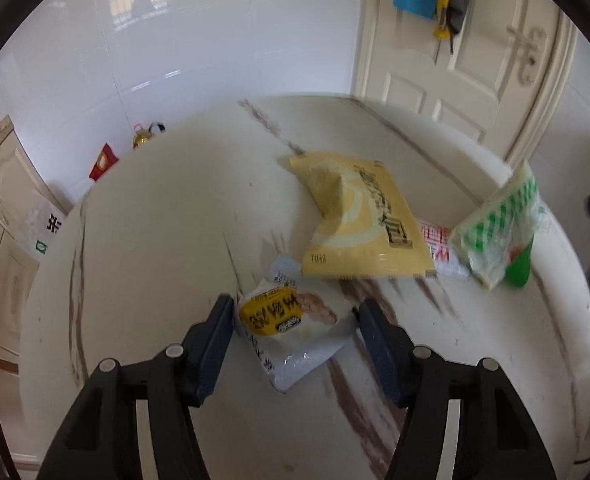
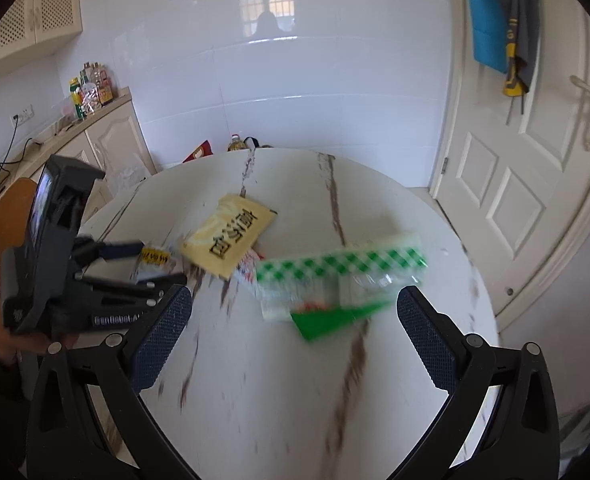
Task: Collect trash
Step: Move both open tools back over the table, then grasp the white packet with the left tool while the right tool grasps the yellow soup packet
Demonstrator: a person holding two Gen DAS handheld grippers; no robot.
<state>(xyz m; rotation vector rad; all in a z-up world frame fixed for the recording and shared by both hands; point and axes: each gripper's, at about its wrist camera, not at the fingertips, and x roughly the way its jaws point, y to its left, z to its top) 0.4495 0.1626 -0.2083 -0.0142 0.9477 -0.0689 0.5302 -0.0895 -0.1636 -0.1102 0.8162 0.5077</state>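
Observation:
Several wrappers lie on a round white marble table (image 1: 155, 220). A small white wrapper with a yellow label (image 1: 291, 324) lies between the open fingers of my left gripper (image 1: 293, 312). Behind it lie a big yellow packet (image 1: 359, 224), a red-and-white wrapper (image 1: 439, 248) and a green-checked clear bag (image 1: 499, 236). In the right wrist view my right gripper (image 2: 293, 312) is open above the green-checked bag (image 2: 335, 280), not touching it. The yellow packet (image 2: 231, 232) and my left gripper (image 2: 151, 268) on the small wrapper (image 2: 155, 258) lie to the left.
A white door (image 2: 527, 184) with hanging blue cloth stands to the right. Cabinets (image 2: 107, 140) with bottles line the left wall. A red bag (image 1: 103, 162) and an oil bottle (image 1: 141, 136) sit beyond the table's far edge.

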